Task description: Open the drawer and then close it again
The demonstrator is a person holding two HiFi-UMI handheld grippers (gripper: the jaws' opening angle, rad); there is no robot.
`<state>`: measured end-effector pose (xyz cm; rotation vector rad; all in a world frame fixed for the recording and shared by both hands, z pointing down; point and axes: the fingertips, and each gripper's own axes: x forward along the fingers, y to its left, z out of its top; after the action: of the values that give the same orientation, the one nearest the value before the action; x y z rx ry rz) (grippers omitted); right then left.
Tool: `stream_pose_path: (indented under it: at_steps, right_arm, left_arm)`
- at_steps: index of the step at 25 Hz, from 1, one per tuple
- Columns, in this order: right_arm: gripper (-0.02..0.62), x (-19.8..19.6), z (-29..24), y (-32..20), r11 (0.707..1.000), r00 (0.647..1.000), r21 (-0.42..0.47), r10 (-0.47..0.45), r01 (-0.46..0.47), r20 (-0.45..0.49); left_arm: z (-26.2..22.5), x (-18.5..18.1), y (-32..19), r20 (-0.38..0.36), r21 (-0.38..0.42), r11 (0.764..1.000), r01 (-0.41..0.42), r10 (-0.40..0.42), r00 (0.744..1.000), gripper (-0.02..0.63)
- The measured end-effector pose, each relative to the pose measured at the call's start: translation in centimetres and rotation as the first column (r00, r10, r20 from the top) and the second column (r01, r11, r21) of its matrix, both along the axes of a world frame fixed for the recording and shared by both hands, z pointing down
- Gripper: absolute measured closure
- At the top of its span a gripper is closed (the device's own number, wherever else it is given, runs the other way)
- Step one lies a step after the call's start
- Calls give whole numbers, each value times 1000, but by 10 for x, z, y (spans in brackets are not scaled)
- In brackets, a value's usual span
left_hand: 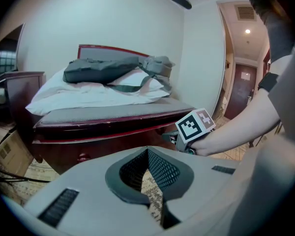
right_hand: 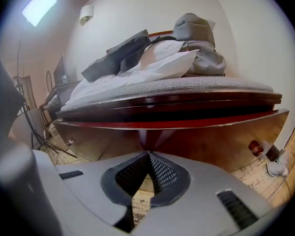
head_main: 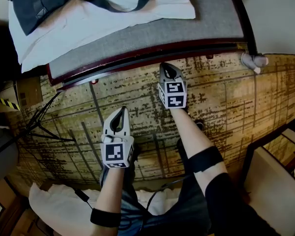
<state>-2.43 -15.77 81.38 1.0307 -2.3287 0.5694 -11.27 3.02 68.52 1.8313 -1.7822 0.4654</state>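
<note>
A dark red wooden bed base (right_hand: 201, 144) fills the right gripper view, with a round knob (right_hand: 255, 147) at its lower right and a smaller one (right_hand: 70, 141) at far left. I cannot make out a drawer's outline. My right gripper (right_hand: 148, 154) is shut and empty, close in front of the base; in the head view the right gripper (head_main: 168, 66) points at the bed's edge (head_main: 137, 58). My left gripper (head_main: 122, 110) hangs further back over the patterned floor, shut with nothing in it. The left gripper view has the left gripper (left_hand: 147, 150), a base knob (left_hand: 82, 157) and the right gripper's marker cube (left_hand: 195, 124).
White pillows (head_main: 103, 14) and a grey bag (left_hand: 108, 69) lie on the bed. Tripod legs and cables (head_main: 44, 124) spread at the left beside a cardboard box (head_main: 27, 92). A white slipper (head_main: 254, 60) lies at the bed's right corner. A chair (head_main: 275, 176) stands at right.
</note>
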Motion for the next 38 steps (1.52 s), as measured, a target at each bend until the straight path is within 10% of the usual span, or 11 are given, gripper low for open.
stream_pose_path:
  at_steps: [20,38]
  right_arm:
    - [594,-10,-12,-28,998,994,-47,-39,34,-104]
    - [594,37,-382,43,981,990,146,-133,126,39]
  left_arm:
    - [-20,-22,3,42,-13,1000,-28,28,999,603]
    - [-274,-26,32,75,54,998,19,-24,997,603]
